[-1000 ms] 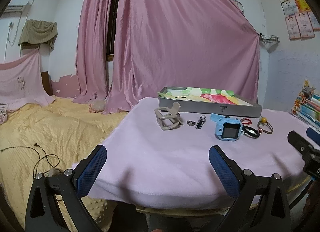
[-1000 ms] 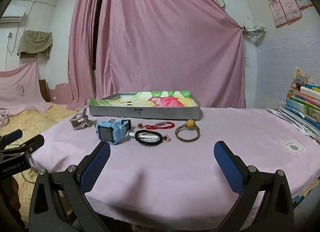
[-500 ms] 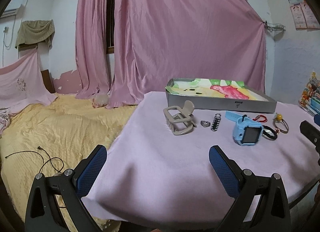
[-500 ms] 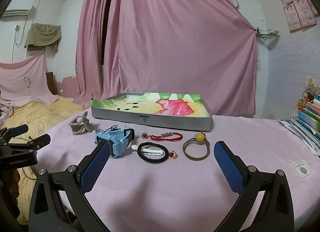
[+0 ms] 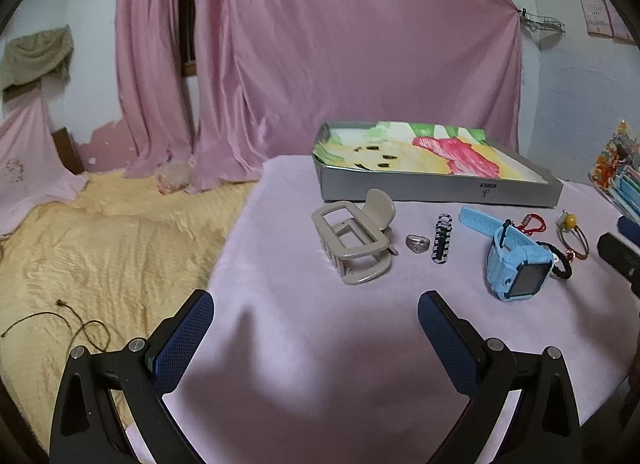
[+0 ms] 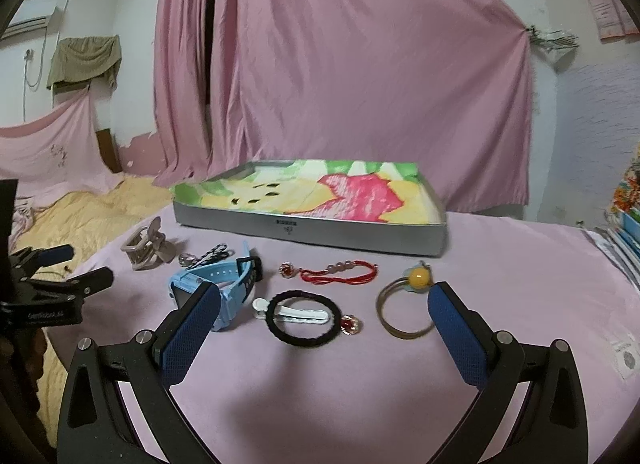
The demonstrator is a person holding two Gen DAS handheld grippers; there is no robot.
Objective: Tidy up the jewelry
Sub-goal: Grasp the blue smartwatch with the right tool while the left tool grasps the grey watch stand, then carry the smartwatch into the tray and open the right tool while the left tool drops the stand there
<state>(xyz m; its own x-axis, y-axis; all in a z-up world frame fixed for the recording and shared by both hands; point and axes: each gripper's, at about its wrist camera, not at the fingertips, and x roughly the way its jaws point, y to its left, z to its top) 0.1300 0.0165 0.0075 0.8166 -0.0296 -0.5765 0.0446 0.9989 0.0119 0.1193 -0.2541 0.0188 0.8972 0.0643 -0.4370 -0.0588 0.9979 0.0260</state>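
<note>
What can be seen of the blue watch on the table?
The blue watch is a chunky light-blue plastic smartwatch with a dark, unlit square screen and a matching strap. It rests tilted on the pink tablecloth, strap trailing toward the grey tray, beside a black hair tie. Neither gripper touches it.

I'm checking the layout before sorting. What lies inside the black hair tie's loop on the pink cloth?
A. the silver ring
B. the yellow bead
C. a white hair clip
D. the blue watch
C: in the right wrist view the white hair clip lies within the black hair tie.
</note>
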